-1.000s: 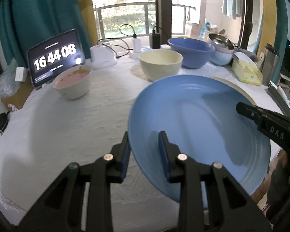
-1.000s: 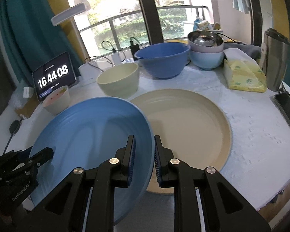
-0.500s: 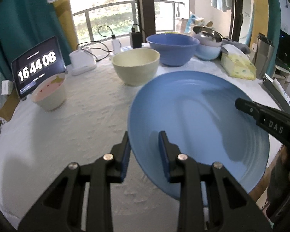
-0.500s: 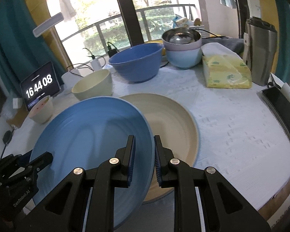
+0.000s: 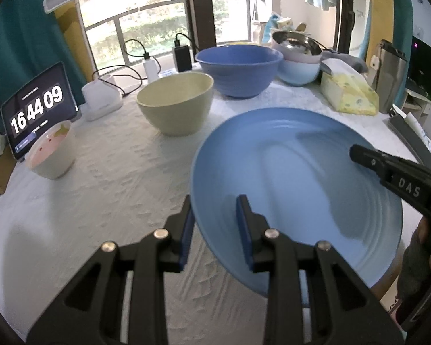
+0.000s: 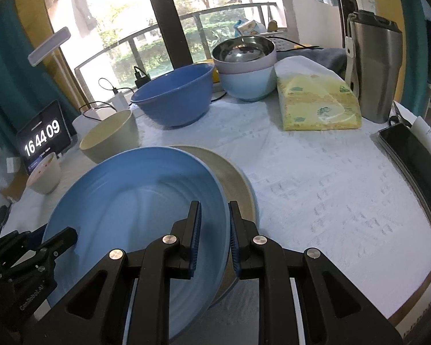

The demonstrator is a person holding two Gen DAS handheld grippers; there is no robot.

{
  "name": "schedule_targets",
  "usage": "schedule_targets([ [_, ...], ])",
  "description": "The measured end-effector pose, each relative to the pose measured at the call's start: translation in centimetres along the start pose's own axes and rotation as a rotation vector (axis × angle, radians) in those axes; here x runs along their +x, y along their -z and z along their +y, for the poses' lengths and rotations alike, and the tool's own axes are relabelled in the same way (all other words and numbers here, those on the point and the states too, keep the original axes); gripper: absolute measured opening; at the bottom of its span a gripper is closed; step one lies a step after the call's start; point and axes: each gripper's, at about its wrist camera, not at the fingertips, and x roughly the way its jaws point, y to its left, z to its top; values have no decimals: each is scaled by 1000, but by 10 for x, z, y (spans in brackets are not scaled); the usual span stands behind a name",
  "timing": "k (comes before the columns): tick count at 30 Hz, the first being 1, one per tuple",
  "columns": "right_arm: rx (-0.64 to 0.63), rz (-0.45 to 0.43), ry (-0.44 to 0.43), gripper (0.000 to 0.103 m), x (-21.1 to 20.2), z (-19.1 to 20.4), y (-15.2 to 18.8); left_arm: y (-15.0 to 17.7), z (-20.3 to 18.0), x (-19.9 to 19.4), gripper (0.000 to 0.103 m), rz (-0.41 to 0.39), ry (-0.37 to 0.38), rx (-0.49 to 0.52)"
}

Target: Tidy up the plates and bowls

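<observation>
Right wrist view: both grippers, right gripper (image 6: 214,231) and left gripper (image 5: 215,230), clamp the blue plate (image 6: 135,201) above the beige plate (image 6: 238,184) (stacking unfinished); bowls remain scattered.

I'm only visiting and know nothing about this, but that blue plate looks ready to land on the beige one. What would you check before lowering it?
1. Left claw clamps the blue plate rim: ok.
2. Right claw clamps the opposite rim: ok.
3. Blue plate over the beige plate: ok, though it covers only most of it, so the centring is not ok yet.
4. Beige plate's top bare: cannot tell, mostly hidden.
5. Cream bowl apart from the plates: ok.
6. Blue plate level: not ok, it looks tilted.
</observation>
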Motion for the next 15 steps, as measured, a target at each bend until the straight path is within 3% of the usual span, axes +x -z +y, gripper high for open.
schedule_targets([
  [15,11,3,15,21,13,-10,-11,-14,-7,27,33,32,-10,13],
])
